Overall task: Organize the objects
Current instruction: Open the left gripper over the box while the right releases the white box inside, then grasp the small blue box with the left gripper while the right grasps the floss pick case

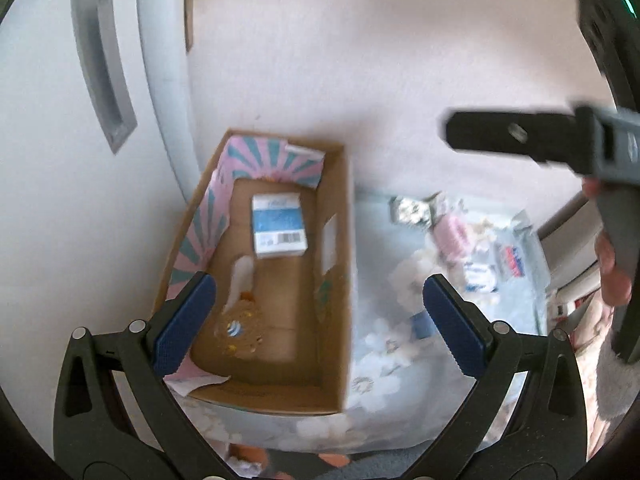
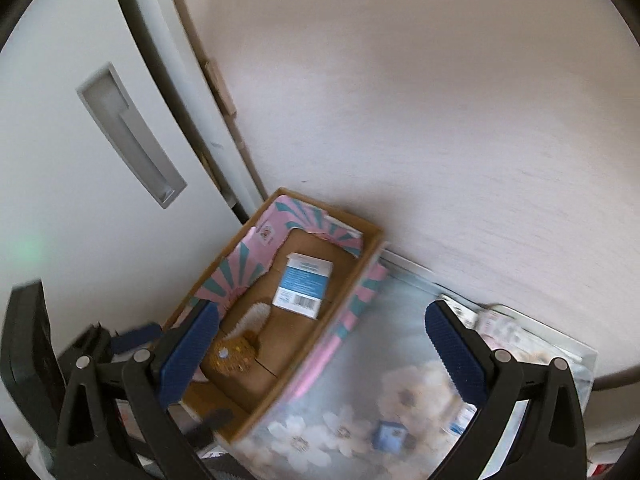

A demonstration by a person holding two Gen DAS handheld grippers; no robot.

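A cardboard box [image 1: 340,240] [image 2: 360,264] with pink and teal striped lining stands on a floral cloth by the wall. Inside lie a white and blue carton [image 1: 277,225] [image 2: 304,278] and a brown knitted item [image 1: 238,326] [image 2: 234,354] with a white fluffy piece above it. My left gripper [image 1: 316,312] hangs open above the box's near end, nothing between its fingers. My right gripper [image 2: 320,340] is open too, over the box's right wall and the cloth. In the left wrist view the right gripper's body [image 1: 560,140] shows at upper right, held by a hand [image 1: 612,272].
A white door [image 1: 60,120] [image 2: 80,140] with a recessed grey handle stands left of the box. The pale wall [image 1: 360,60] rises behind. Several small packets and a pink item [image 1: 452,236] lie on the floral cloth [image 1: 400,340] [image 2: 360,400] to the right. A small blue cube [image 2: 390,436] rests near.
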